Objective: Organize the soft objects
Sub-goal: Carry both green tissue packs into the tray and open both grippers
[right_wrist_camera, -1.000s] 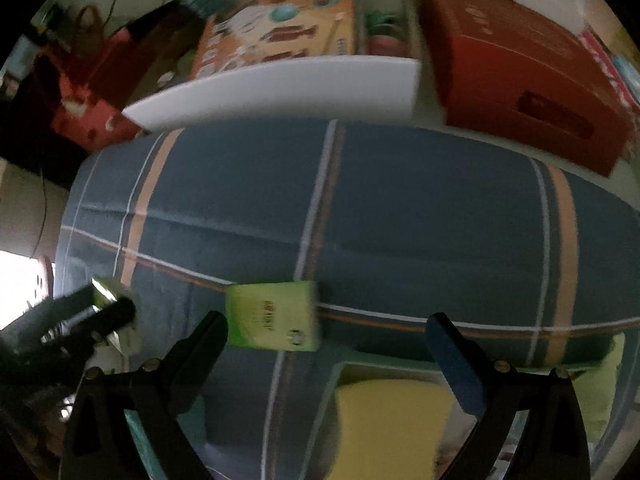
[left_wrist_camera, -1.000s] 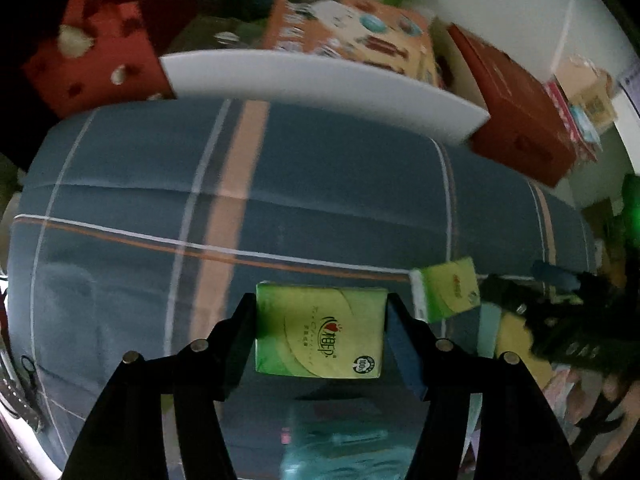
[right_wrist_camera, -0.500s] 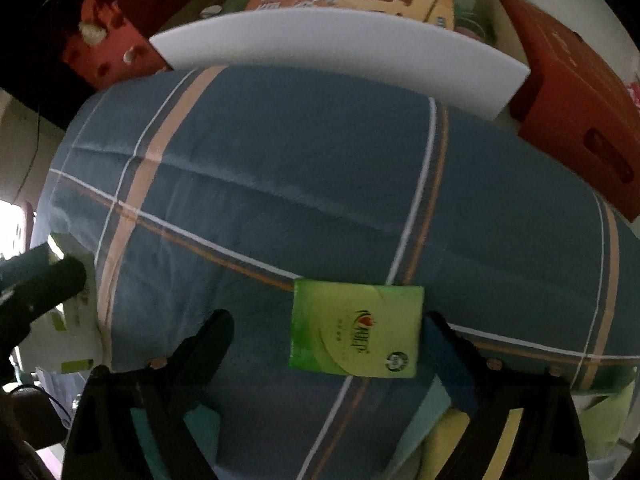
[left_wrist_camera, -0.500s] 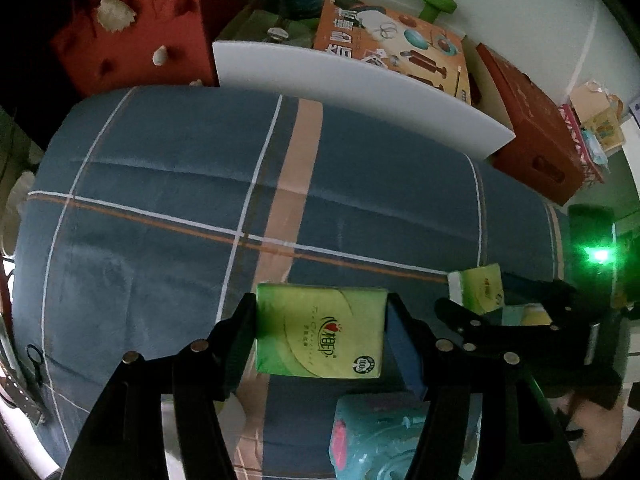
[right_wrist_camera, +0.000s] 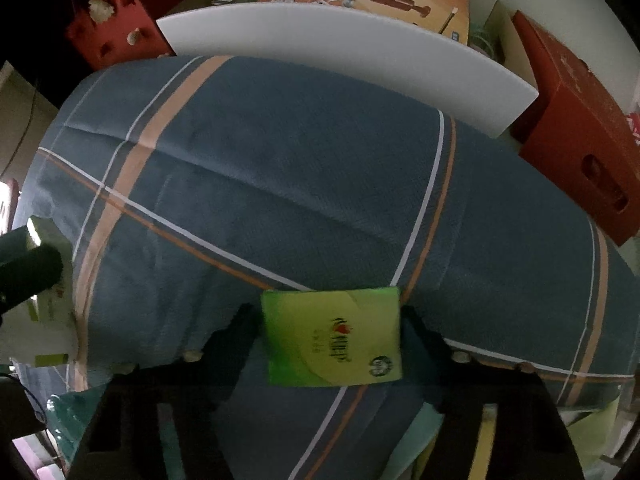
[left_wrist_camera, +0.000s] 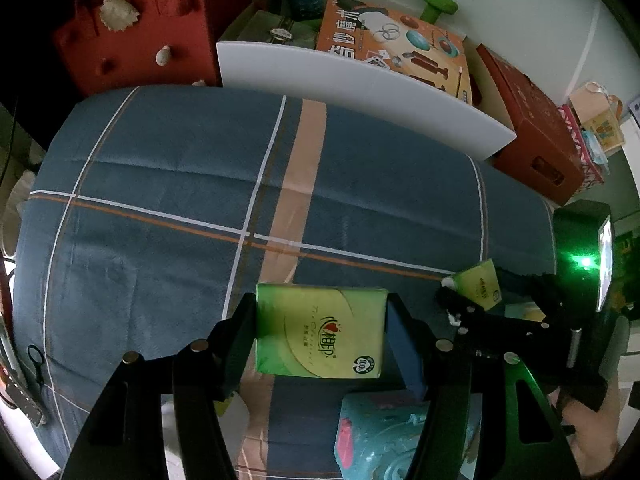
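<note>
My left gripper (left_wrist_camera: 320, 316) is shut on a green tissue pack (left_wrist_camera: 320, 332) and holds it above the blue plaid cushion (left_wrist_camera: 180, 184). A second green tissue pack (right_wrist_camera: 332, 336) lies on the cushion (right_wrist_camera: 300, 184) near its front edge. My right gripper (right_wrist_camera: 332, 326) points down over it with its jaws closing, and the pads meet the pack's two short sides. In the left wrist view the right gripper (left_wrist_camera: 472, 294) shows at the right with that pack (left_wrist_camera: 480, 282) between its fingers. In the right wrist view the left gripper's finger (right_wrist_camera: 28, 266) is at the left edge.
Behind the cushion stand a white board (left_wrist_camera: 360, 88), an orange printed box (left_wrist_camera: 392, 52), a red carton (left_wrist_camera: 532, 132) and a red felt bag (left_wrist_camera: 136, 32). A teal printed pack (left_wrist_camera: 392, 432) lies below the left gripper. Yellow and green soft items (right_wrist_camera: 484, 440) lie under the right gripper.
The right gripper came over the pack on the cushion, sank, and its jaws narrowed onto it. The left gripper shifted sideways with its pack, then stayed still.
</note>
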Available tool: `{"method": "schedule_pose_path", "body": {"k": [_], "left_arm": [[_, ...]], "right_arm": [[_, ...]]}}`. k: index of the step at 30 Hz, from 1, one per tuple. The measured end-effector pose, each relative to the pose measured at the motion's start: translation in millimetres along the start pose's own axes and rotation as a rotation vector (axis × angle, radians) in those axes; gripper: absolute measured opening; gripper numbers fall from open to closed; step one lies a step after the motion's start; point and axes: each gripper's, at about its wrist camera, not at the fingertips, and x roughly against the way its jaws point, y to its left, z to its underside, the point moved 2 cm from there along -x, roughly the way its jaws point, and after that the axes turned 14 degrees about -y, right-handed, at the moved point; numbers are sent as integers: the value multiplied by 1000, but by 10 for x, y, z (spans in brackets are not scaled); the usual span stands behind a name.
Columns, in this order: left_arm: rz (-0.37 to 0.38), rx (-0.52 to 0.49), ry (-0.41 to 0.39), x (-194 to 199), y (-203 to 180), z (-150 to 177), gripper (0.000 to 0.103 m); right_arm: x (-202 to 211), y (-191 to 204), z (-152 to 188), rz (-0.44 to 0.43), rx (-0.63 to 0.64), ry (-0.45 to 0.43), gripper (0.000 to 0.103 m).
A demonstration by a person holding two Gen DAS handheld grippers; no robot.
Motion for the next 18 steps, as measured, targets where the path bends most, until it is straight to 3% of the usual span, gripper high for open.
{"method": "schedule_pose_path", "body": {"k": [4,9,18], "left_arm": [[-7,1,-5,46,-2,14,64],[-9,-11,-61,309,-75,38,64],[96,-80,-149,896,-575,361,64]], "right_arm": [[76,-42,9,-15,-18,-26,66],[518,-119,99,-62,-69,-115,66],[1386,-344,750,-52,-130,-199,66]]}}
